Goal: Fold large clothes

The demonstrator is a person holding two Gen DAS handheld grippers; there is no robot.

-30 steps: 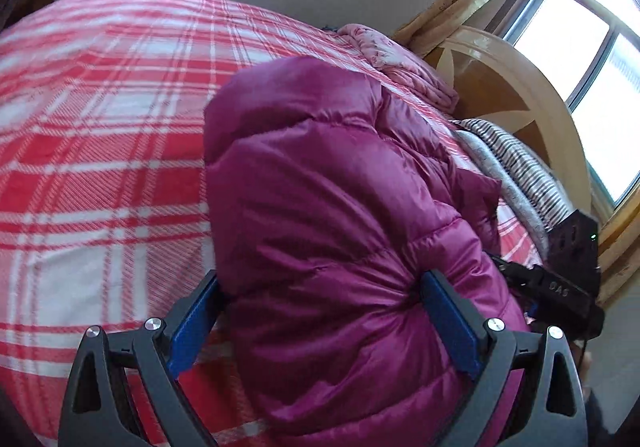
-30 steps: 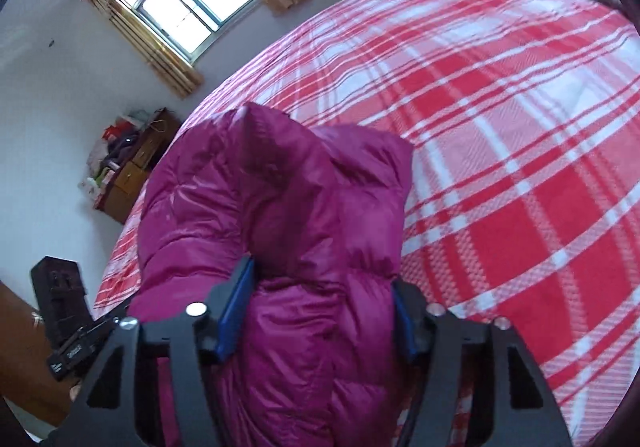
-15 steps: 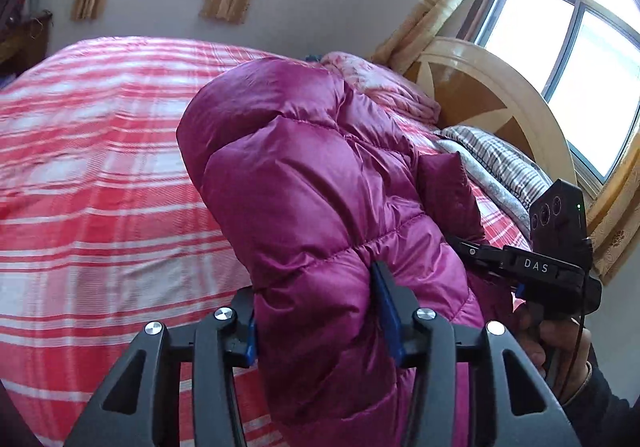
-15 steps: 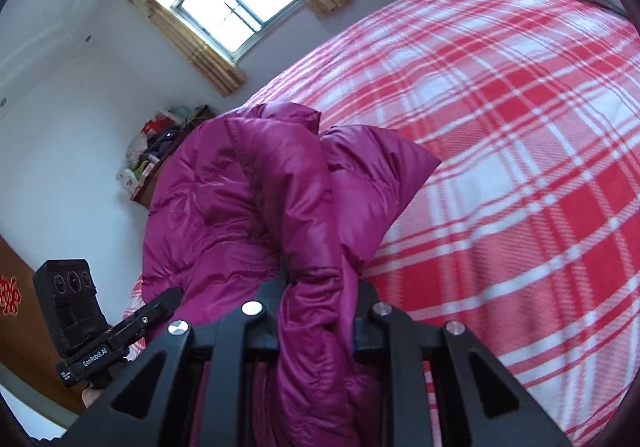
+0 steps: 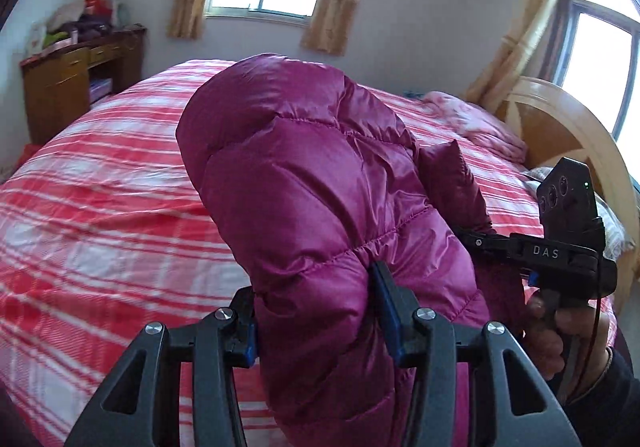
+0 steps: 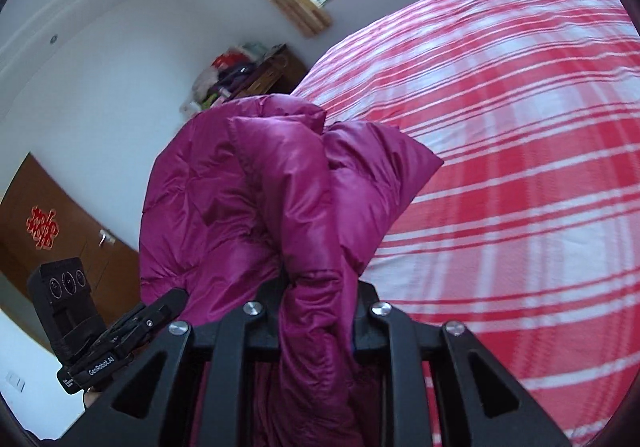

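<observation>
Left wrist view, largest item first: bed [image 5: 100, 207], red-and-white plaid cover, lying bare beneath the load.

Magenta down jacket [image 5: 320, 187]: hanging bunched between both tools, lifted above the bed, not lying flat on it.

Risks, judged: slipping out of either grip, slick puffy shell compressing and sliding under its own weight; landing crumpled if lowered while bunched, trapped air springing any fold open; free corner near the right-hand tool dragging and folding under.

Left claw [image 5: 316, 311]: clamping a thick quilted roll of the jacket, blue pads pressing into both sides, pointing forward over the bed, roughly level.

Right claw [image 6: 318, 315]: squeezing a narrower gathered fold, fingers close together around it, also aiming out over the bed, sitting beside the left tool with the jacket bridging the two.
</observation>
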